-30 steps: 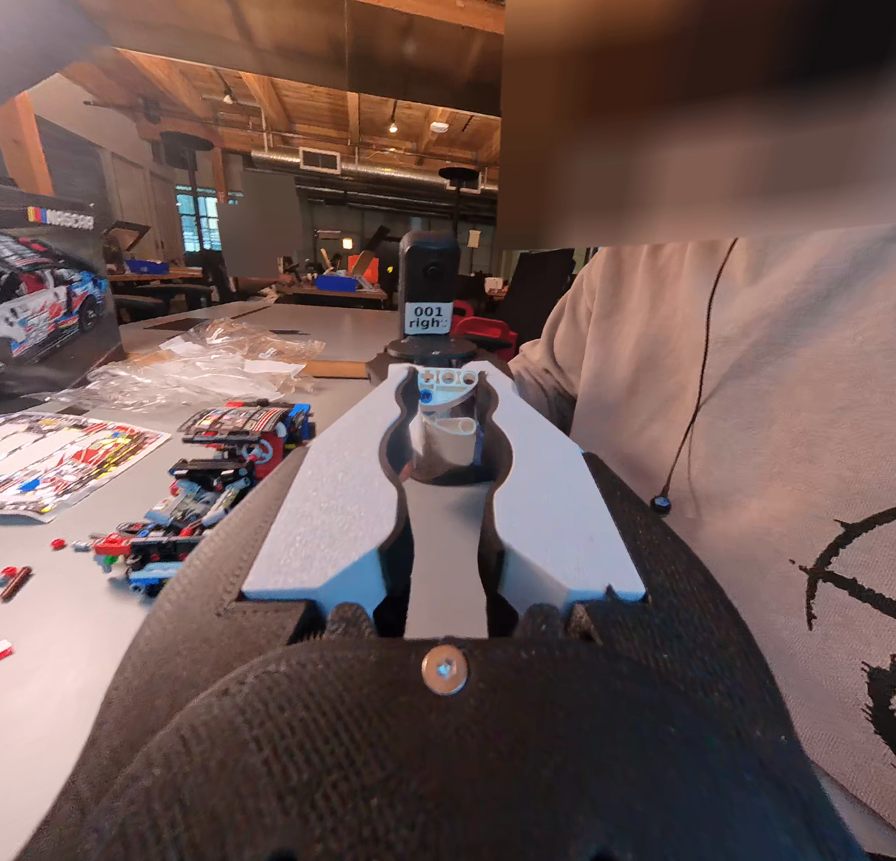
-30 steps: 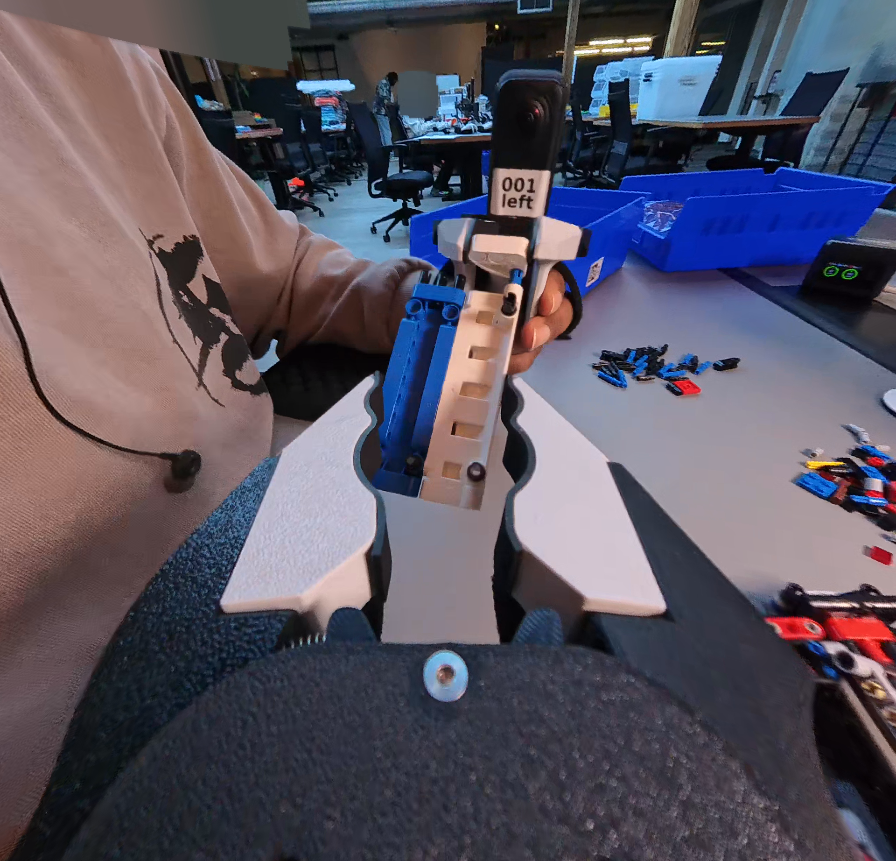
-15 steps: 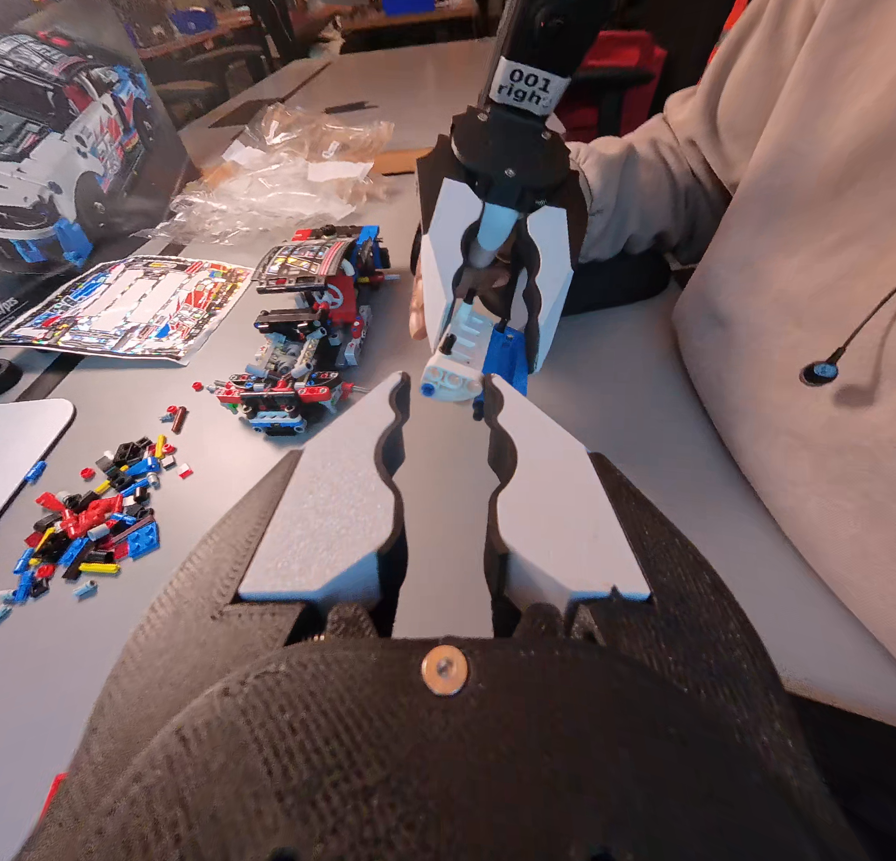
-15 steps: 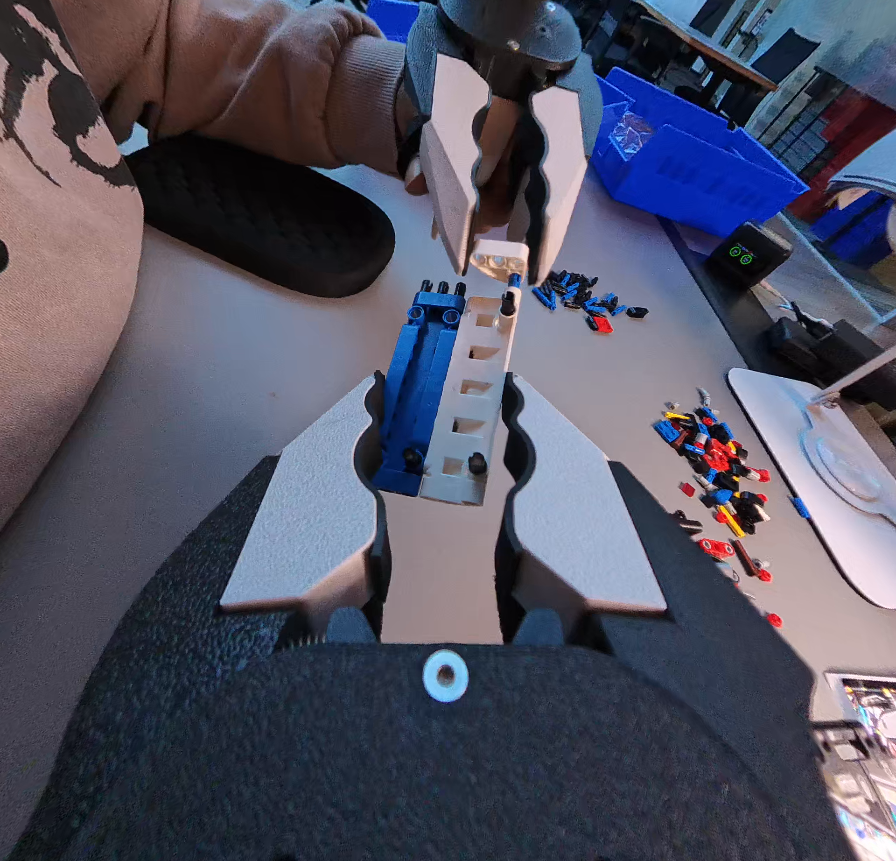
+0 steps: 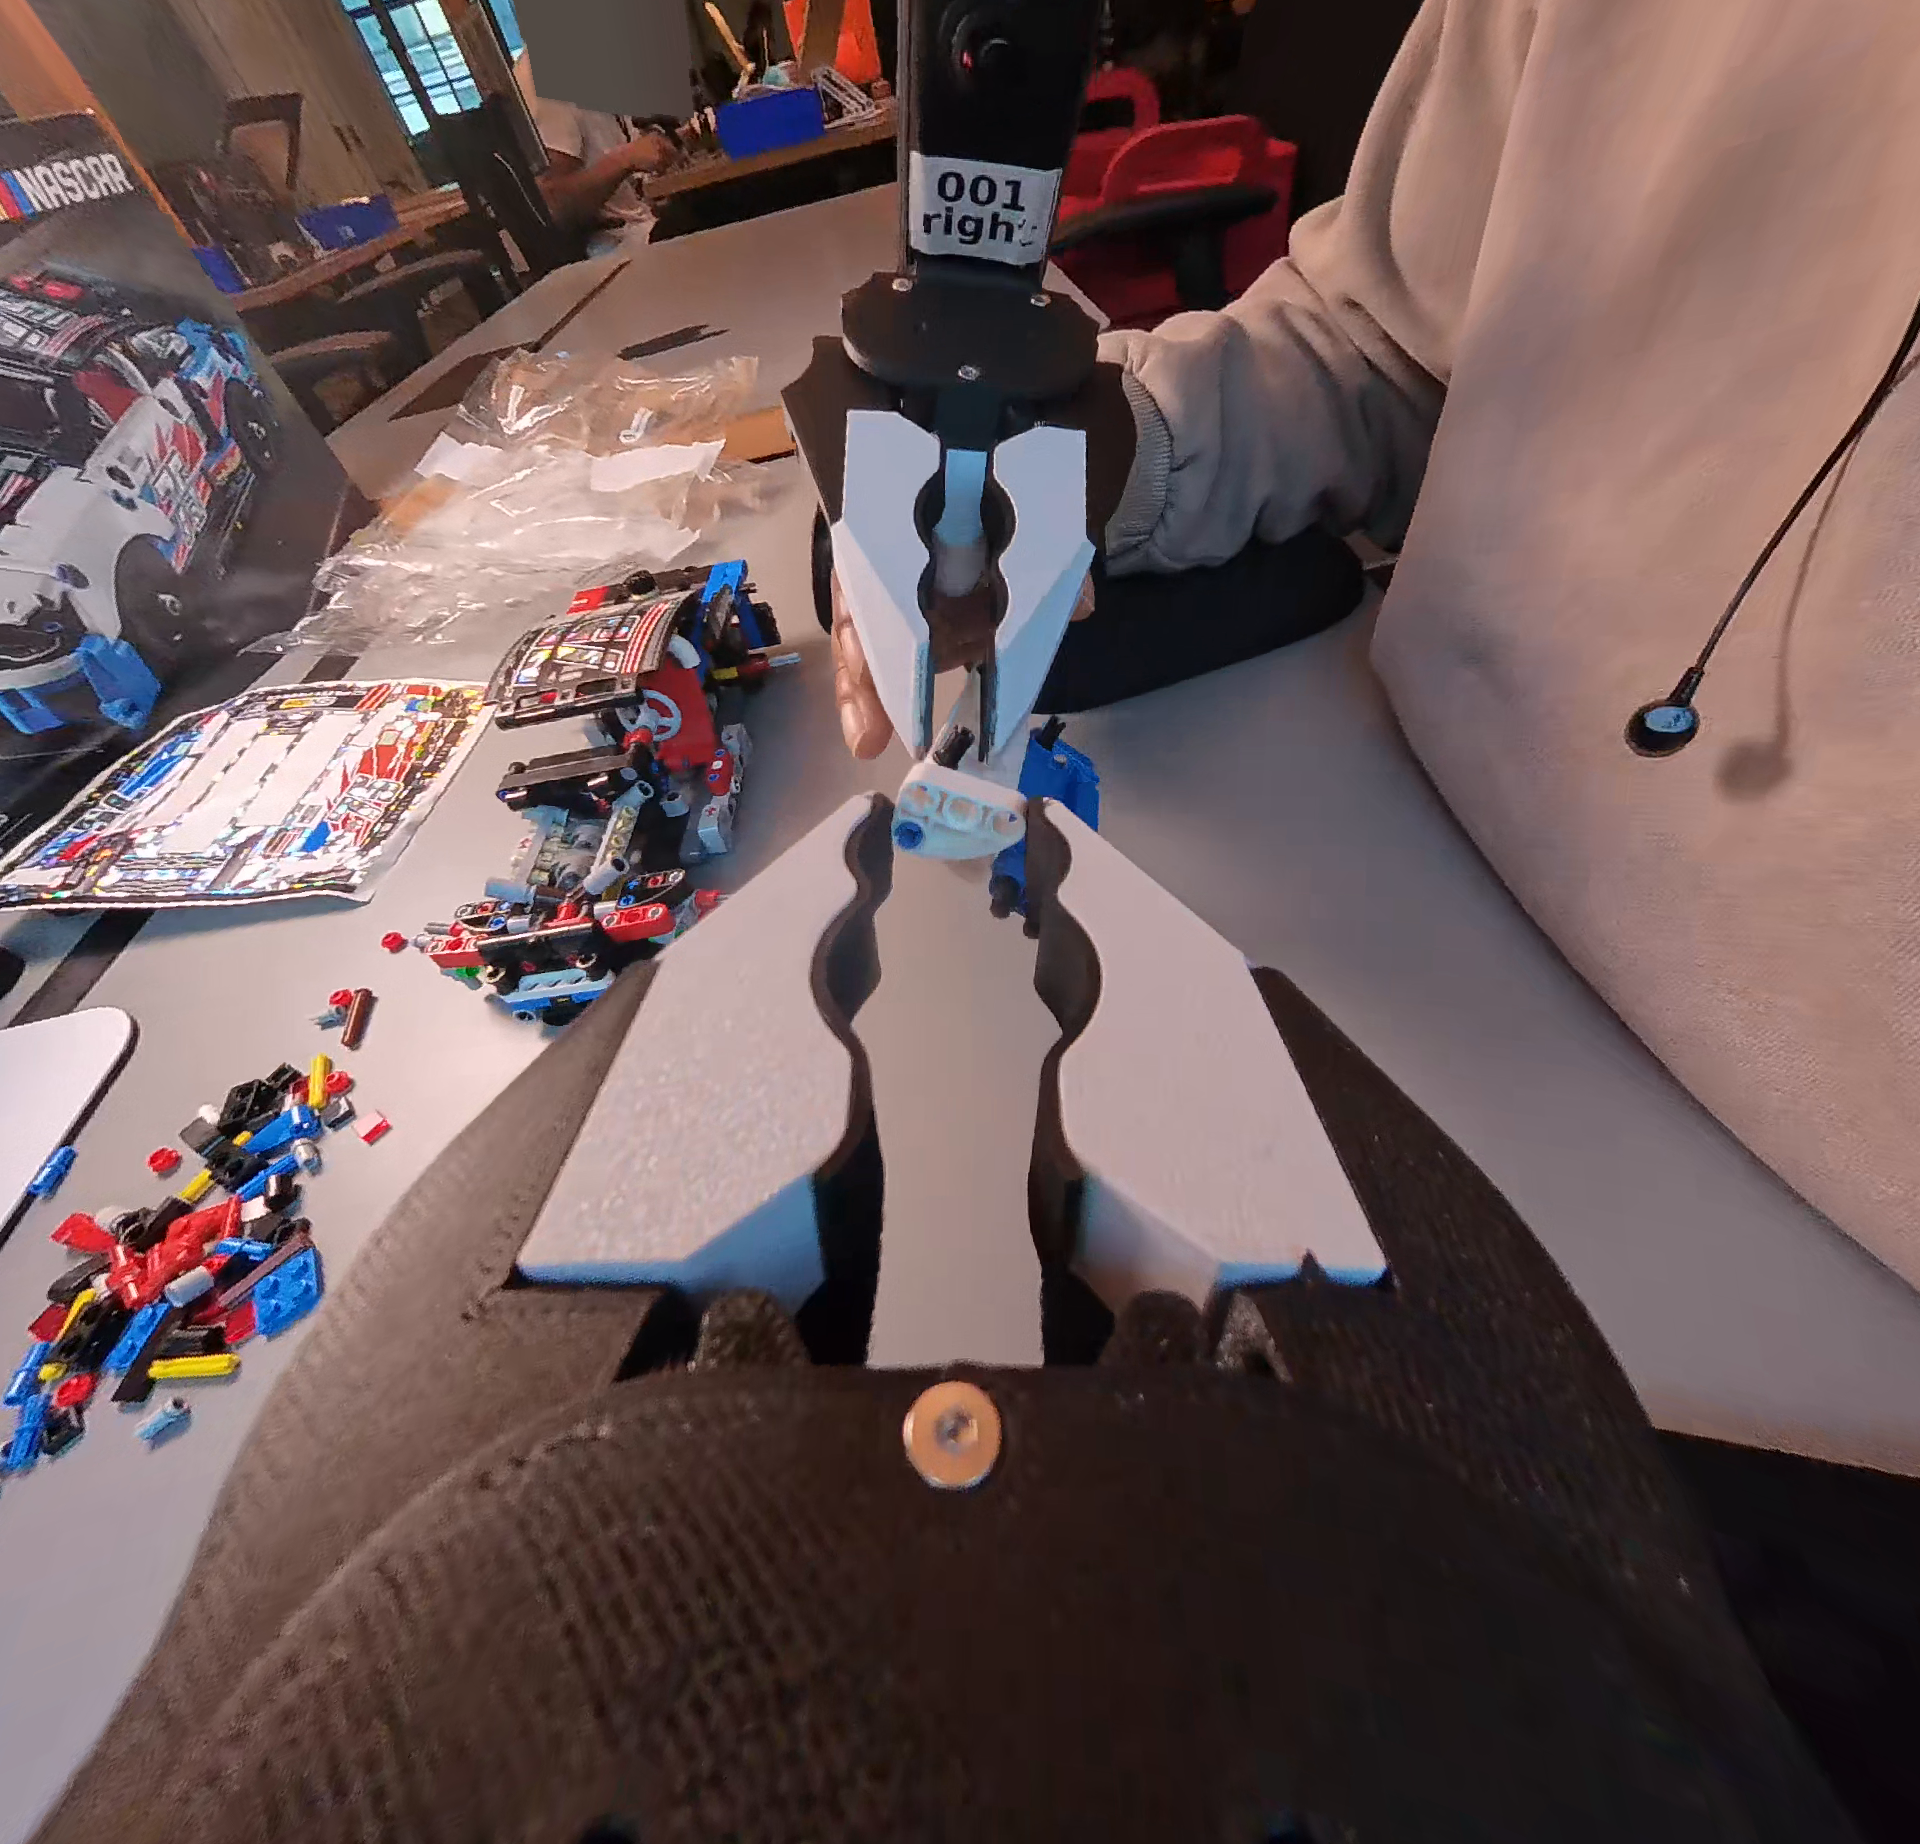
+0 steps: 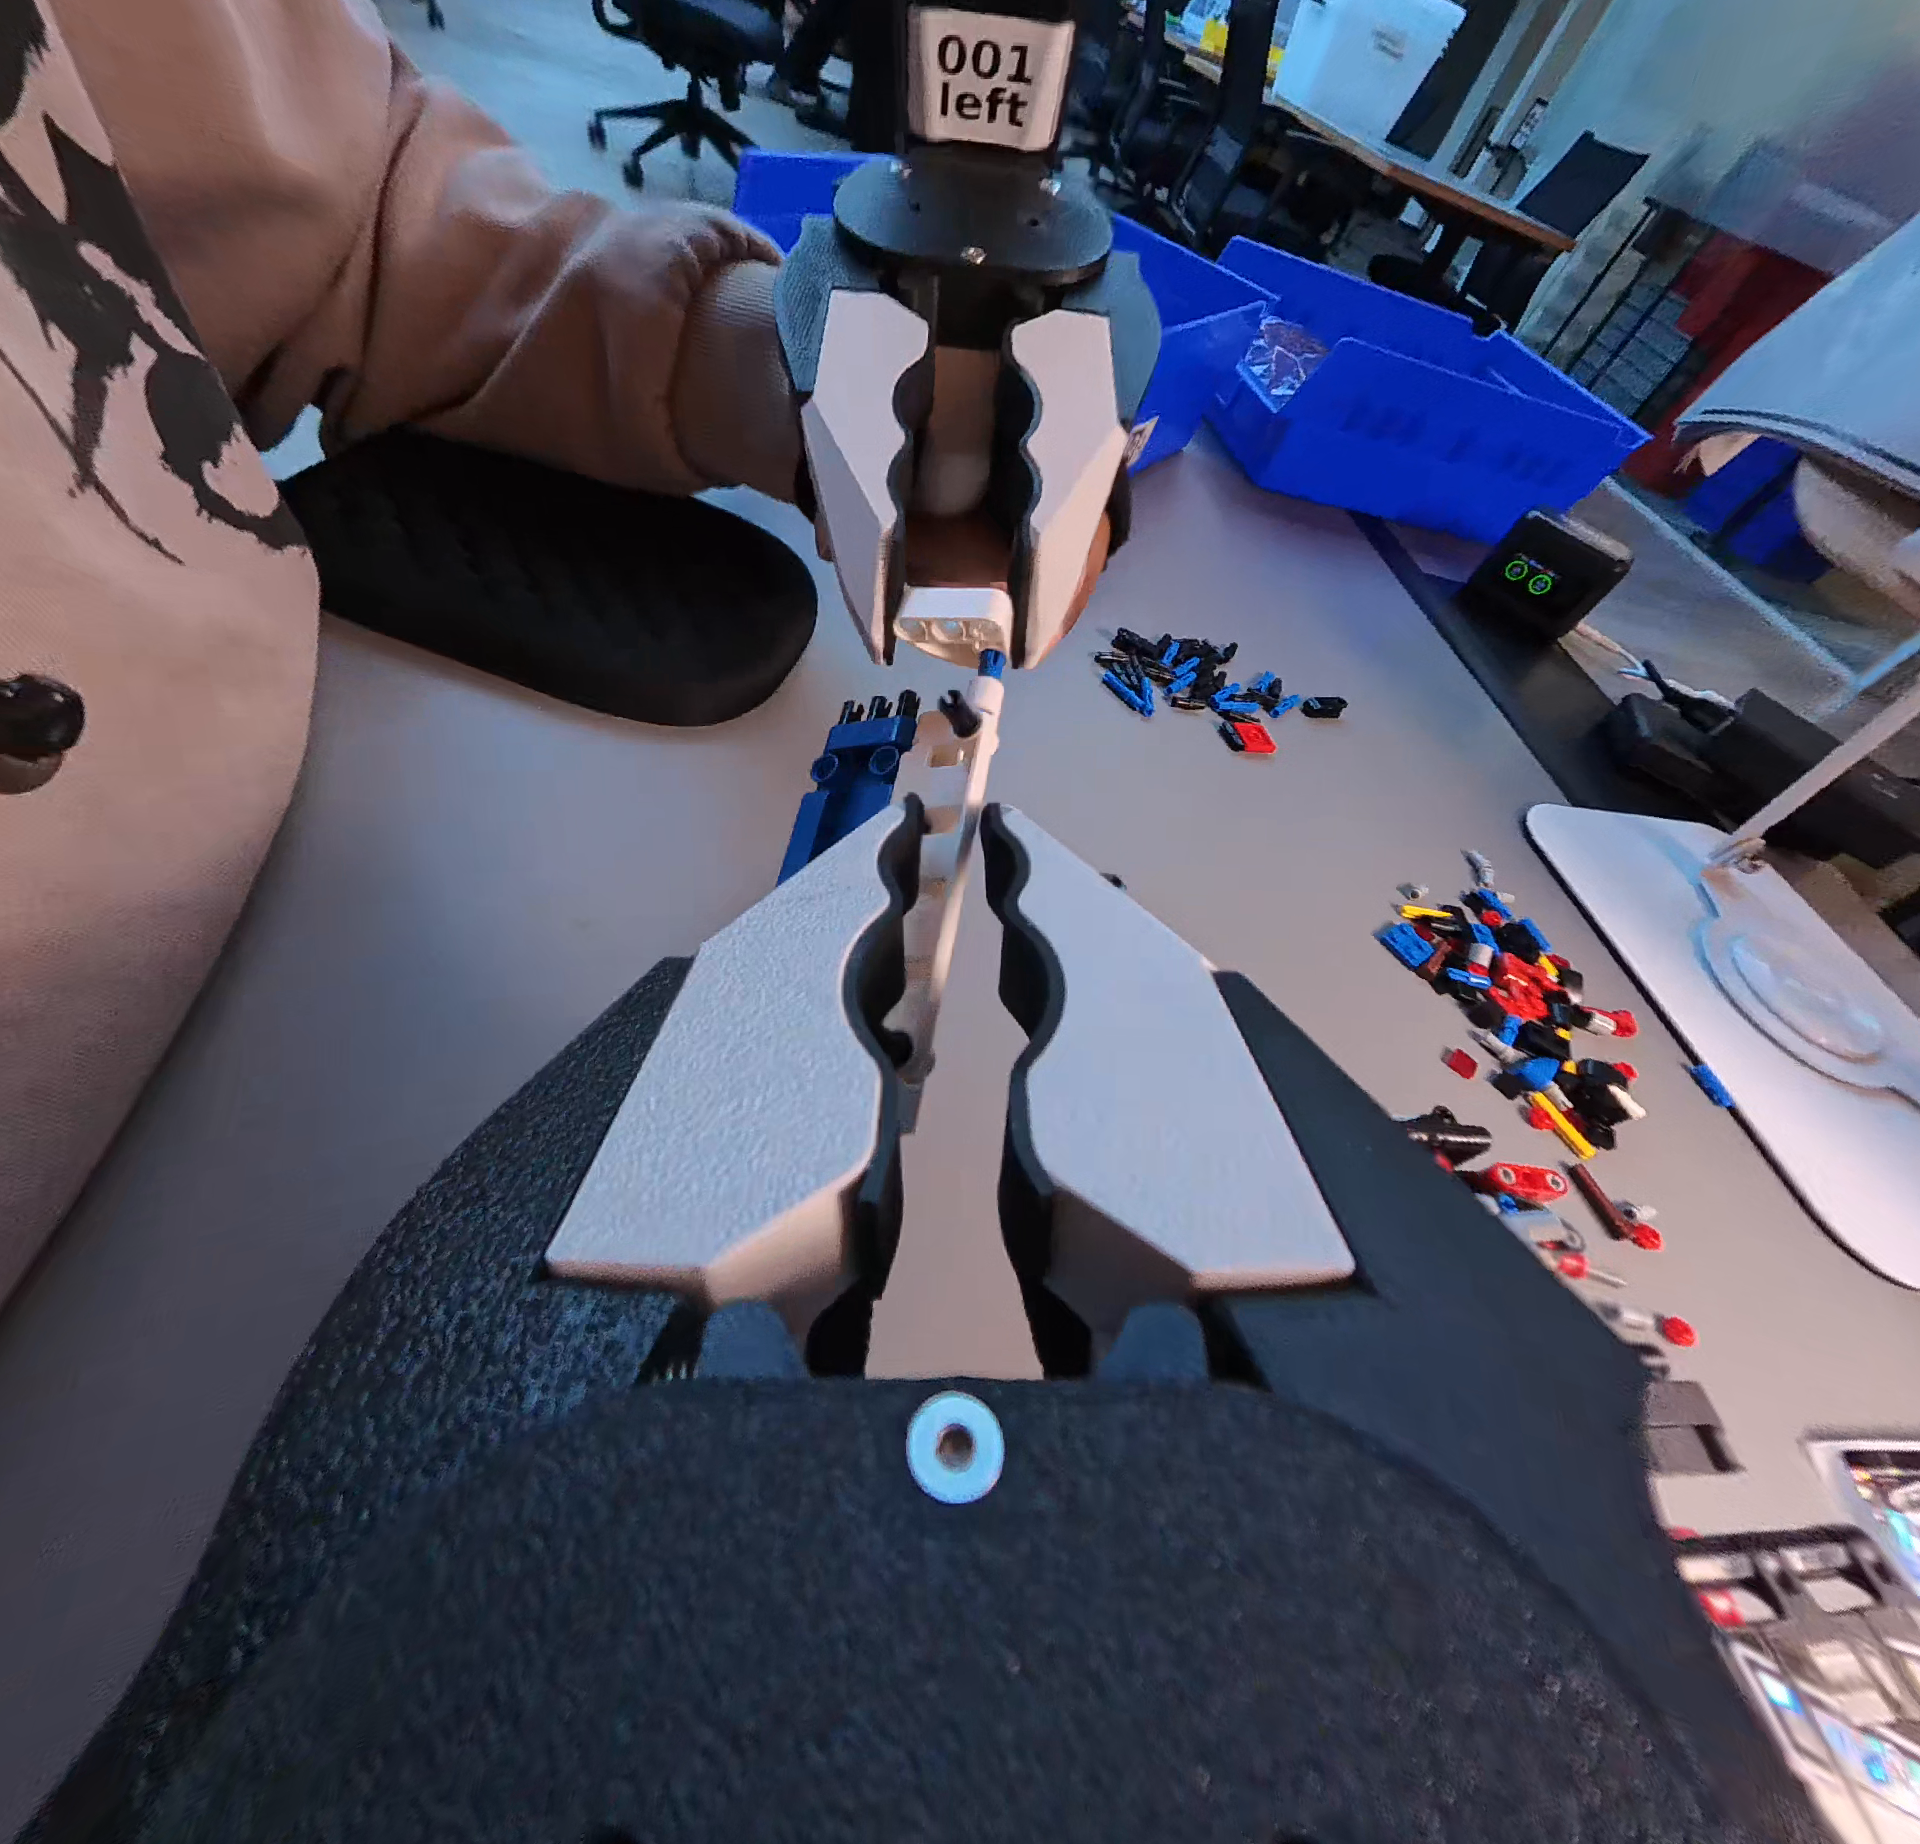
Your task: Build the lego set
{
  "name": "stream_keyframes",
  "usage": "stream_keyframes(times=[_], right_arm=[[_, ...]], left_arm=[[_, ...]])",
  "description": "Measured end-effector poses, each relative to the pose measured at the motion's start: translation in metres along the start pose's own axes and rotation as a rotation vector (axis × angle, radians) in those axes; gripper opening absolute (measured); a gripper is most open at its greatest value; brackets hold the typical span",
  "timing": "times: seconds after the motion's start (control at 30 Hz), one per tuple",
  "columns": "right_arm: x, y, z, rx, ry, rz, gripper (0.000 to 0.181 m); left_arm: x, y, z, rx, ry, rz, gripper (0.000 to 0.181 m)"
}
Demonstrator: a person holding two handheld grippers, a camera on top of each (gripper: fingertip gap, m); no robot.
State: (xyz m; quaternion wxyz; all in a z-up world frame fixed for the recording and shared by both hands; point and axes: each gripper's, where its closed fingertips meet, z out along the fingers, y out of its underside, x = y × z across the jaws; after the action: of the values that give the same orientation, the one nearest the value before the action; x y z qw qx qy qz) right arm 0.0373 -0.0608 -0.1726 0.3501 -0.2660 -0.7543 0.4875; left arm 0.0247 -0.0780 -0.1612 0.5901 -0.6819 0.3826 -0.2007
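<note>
My left gripper [image 5: 961,818] is shut on a small white three-hole lego piece [image 5: 958,820] with a blue pin at one end. The same piece shows in the right wrist view [image 6: 951,628]. My right gripper [image 6: 951,812] is shut on a white and blue panel assembly [image 6: 940,859], held edge-on, its blue half [image 6: 847,786] to the left. The two grippers face each other tip to tip above the grey table [image 6: 1247,859]. The white piece's blue pin touches the assembly's top end. In the left wrist view the right gripper [image 5: 956,745] sits just beyond the piece.
A partly built car [image 5: 623,755], a sticker sheet [image 5: 239,797], plastic bags [image 5: 551,485] and a pile of loose parts [image 5: 177,1264] lie on one side. Another pile [image 6: 1507,1015], small pins [image 6: 1195,672], a white lamp base [image 6: 1766,1015] and blue bins [image 6: 1423,412] are on the other side. A person's sleeve rests on a black pad [image 6: 540,579]. My left and right fingertips are right by each other.
Both grippers have come down from chest height to just over the table. The right gripper has turned the panel assembly from flat to edge-on. The white piece now meets its top end.
</note>
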Motion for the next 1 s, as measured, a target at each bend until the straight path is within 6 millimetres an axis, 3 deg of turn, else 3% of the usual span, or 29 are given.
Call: stream_keyframes(times=[0.1, 0.2, 0.33, 0.43, 0.5, 0.57, 0.63, 0.8, 1.0], right_arm=[[0.004, 0.008, -0.001, -0.019, -0.046, 0.143, 0.022], [-0.005, 0.014, 0.000, -0.015, -0.147, 0.257, 0.029], [-0.025, 0.016, 0.006, -0.016, -0.290, 0.326, 0.024], [-0.033, 0.016, 0.011, -0.027, -0.320, 0.301, 0.008], [-0.018, 0.012, 0.010, 0.003, -0.234, 0.280, 0.008], [0.001, 0.008, 0.006, 0.016, -0.099, 0.197, 0.007], [0.016, 0.013, 0.006, -0.033, 0.041, 0.088, 0.007], [0.019, 0.016, 0.013, -0.064, 0.149, -0.040, 0.007], [0.015, 0.010, 0.013, -0.053, 0.171, -0.158, 0.007]], left_arm=[[0.001, -0.004, 0.000, 0.046, -0.021, 0.038, 0.024], [0.008, -0.009, 0.002, 0.060, -0.018, 0.111, 0.024], [0.018, -0.013, 0.009, 0.061, -0.014, 0.195, 0.024], [0.023, -0.017, 0.011, 0.078, -0.006, 0.201, 0.024], [0.014, -0.019, 0.008, 0.100, -0.045, 0.113, 0.025], [-0.005, -0.015, 0.003, 0.113, -0.086, -0.086, 0.043], [-0.009, -0.017, 0.001, 0.152, -0.068, -0.225, 0.048], [-0.009, -0.024, 0.006, 0.122, -0.135, -0.129, 0.016], [0.002, -0.024, 0.005, 0.062, -0.109, 0.002, 0.014]])
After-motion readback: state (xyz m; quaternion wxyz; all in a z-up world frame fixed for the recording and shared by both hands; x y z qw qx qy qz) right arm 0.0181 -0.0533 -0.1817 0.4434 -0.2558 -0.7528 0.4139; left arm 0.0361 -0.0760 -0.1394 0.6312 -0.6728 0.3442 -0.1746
